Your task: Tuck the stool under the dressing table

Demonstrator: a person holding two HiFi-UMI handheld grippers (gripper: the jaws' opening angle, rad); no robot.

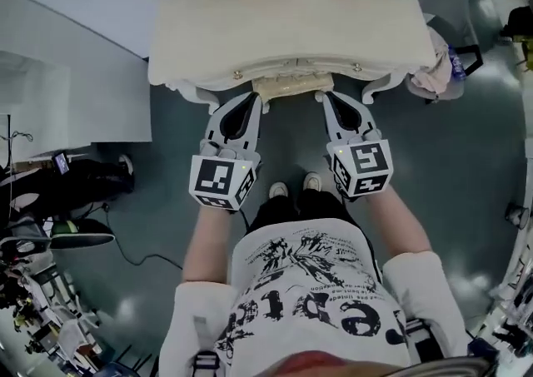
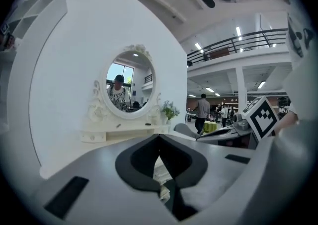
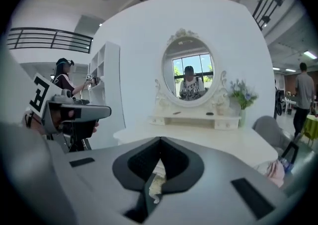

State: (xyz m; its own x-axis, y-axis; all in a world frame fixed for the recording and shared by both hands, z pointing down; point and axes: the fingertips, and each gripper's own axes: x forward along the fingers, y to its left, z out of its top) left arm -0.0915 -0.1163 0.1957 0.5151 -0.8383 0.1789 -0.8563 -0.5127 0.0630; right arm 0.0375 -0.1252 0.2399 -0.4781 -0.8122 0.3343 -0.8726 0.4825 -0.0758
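**Head view: stool nearly under, both hand-held grippers at its front edge**

Head view looked down on a cream worktop (image 1: 283,26), the top of the dressing table, standing against a white wall. Only a narrow cream strip of the stool (image 1: 291,86) showed beyond the worktop's front edge, between its two front legs; the rest lay beneath the worktop.

The left hand-held gripper (image 1: 260,102) pointed at the worktop's front, with its tip at the left end of that strip. The right hand-held gripper (image 1: 320,97) was at the strip's right end. The two lay near each other and angled slightly inward. Each carried a marker cube, the left cube (image 1: 221,182) and the right cube (image 1: 362,167), on the side away from the worktop.

In the left gripper view the jaws were closed, their tips meeting, and a sliver of cream stool showed through the dark hollow behind the tips. The right gripper view showed the same: tips together, with a cream, rough-textured patch in the slit behind them. Whether either pair pinched any of the stool could not be told.

Above the worktop's back stood an oval mirror (image 3: 189,72) in a carved white frame, and a small vase of flowers (image 3: 241,92) stood beside it. A grey chair (image 1: 445,1) stood just off the worktop's right end, with a pale cloth (image 1: 429,76) draped on it. The person's shoes (image 1: 279,190) stood on the grey floor (image 1: 433,167) in front of the worktop.
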